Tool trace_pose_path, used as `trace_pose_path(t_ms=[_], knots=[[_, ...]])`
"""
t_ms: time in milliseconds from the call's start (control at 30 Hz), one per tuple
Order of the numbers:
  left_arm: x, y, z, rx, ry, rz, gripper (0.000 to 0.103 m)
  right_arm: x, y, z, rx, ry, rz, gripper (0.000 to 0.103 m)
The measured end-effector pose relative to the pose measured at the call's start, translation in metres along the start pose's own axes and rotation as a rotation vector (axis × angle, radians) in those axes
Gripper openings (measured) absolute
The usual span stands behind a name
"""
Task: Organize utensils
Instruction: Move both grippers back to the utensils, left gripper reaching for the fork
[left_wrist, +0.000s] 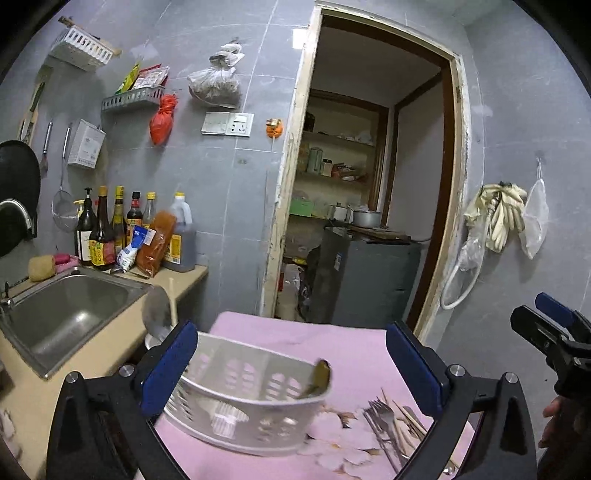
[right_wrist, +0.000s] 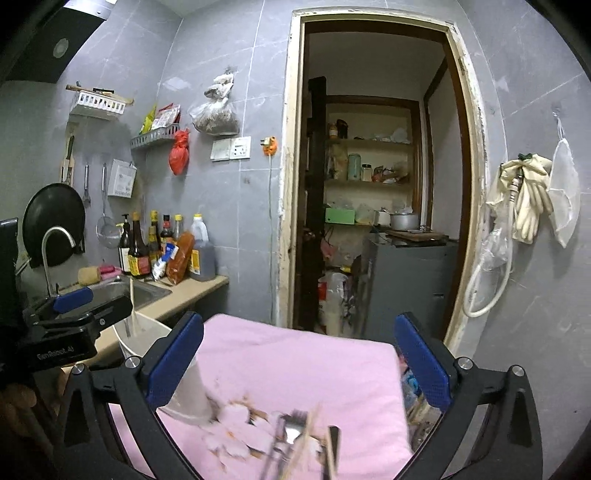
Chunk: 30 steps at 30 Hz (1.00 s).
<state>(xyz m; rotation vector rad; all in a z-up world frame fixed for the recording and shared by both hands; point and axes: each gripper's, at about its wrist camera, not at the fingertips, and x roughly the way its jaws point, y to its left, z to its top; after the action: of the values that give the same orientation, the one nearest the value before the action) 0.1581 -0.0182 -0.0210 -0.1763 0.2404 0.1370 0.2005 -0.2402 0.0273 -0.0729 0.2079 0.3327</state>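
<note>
both grippers, left gripper (left_wrist: 291, 363) & right gripper (right_wrist: 299, 363), gape empty; left's body reads "genrobot.ai" w/ forks (left_wrist: 380, 424) below.

Grey tiled wall (left_wrist: 229, 192), open doorway (left_wrist: 369, 184) (pantry beyond)

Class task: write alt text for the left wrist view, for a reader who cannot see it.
The open left claw frames a white perforated utensil basket on a pink floral cloth, with forks and chopsticks beside it; a steel sink lies left.

Basket (left_wrist: 243, 402) left of forks (left_wrist: 384, 424) on cloth (left_wrist: 354, 350), sink (left_wrist: 70, 310) further left
</note>
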Motion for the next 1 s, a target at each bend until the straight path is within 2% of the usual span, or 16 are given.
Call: trace_pose_path(t_ms=[167,333,467,667,700,733,833,867,933,1000], knots=[[0.006,-0.03,-0.022,0.008,0.039,-0.005,0.103,0.007,-0.034,-0.017,0.011,0.052,-0.012,0.102],[0.022,-0.055,-0.049,0.015,0.126,-0.004,0.103,0.028,-0.069,-0.043,0.021,0.104,-0.002,0.102],[0.042,-0.068,-0.07,0.028,0.21,0.031,0.103,0.051,-0.092,-0.067,0.054,0.163,0.018,0.102],[0.072,-0.083,-0.091,0.056,0.336,0.03,0.103,0.092,-0.115,-0.108,0.098,0.293,0.046,0.1],[0.077,-0.084,-0.094,0.05,0.356,0.018,0.103,0.096,-0.117,-0.113,0.103,0.309,0.058,0.095],[0.081,-0.085,-0.096,0.044,0.368,0.011,0.103,0.102,-0.118,-0.118,0.106,0.329,0.07,0.084],[0.092,-0.084,-0.103,0.011,0.406,-0.008,0.101,0.119,-0.119,-0.133,0.12,0.39,0.129,0.067],[0.096,-0.085,-0.105,0.004,0.418,-0.009,0.099,0.122,-0.118,-0.137,0.121,0.399,0.148,0.063],[0.105,-0.085,-0.109,-0.004,0.45,-0.014,0.091,0.13,-0.114,-0.147,0.102,0.427,0.184,0.046],[0.113,-0.086,-0.114,-0.01,0.484,-0.024,0.086,0.139,-0.106,-0.155,0.083,0.457,0.215,0.04]])
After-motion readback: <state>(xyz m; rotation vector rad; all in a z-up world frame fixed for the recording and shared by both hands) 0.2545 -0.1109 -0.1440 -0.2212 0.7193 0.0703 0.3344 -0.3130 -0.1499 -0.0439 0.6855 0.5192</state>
